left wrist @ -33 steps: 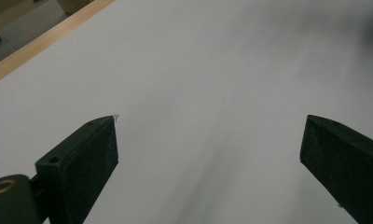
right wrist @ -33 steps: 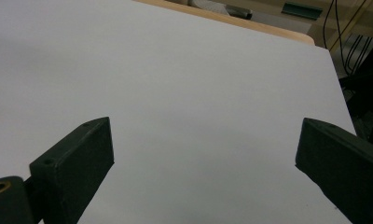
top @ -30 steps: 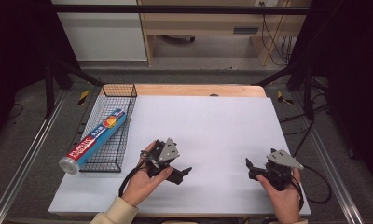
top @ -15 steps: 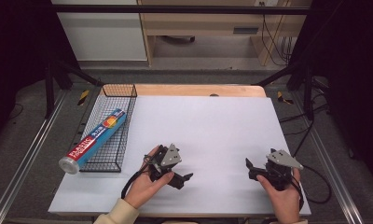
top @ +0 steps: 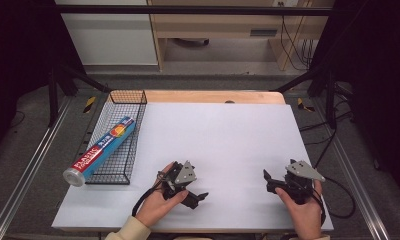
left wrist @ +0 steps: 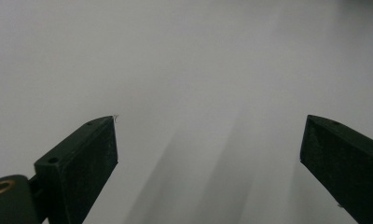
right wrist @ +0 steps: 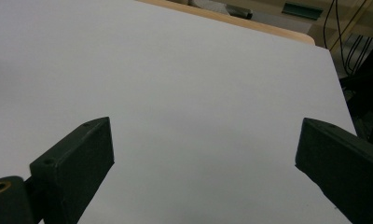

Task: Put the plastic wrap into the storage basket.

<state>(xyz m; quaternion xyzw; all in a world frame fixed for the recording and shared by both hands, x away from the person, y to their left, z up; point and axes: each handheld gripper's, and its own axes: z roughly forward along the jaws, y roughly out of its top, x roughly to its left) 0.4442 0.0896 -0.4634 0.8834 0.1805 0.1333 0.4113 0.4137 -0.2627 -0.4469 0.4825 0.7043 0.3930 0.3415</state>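
My left hand-held gripper (top: 200,196) hangs wide open and empty over the near surface (top: 223,135); the foil roll (top: 100,150) lies well left in the wire basket (top: 119,97). My right hand-held gripper (top: 266,176) gapes empty too.

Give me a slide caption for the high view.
Two open tools rest on a white table beside a basket holding a foil roll.

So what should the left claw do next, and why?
Probably swing the left gripper toward the blue roll lying in the wire basket. Its jaws are open and hold nothing, and the roll is the nearest thing on its side.
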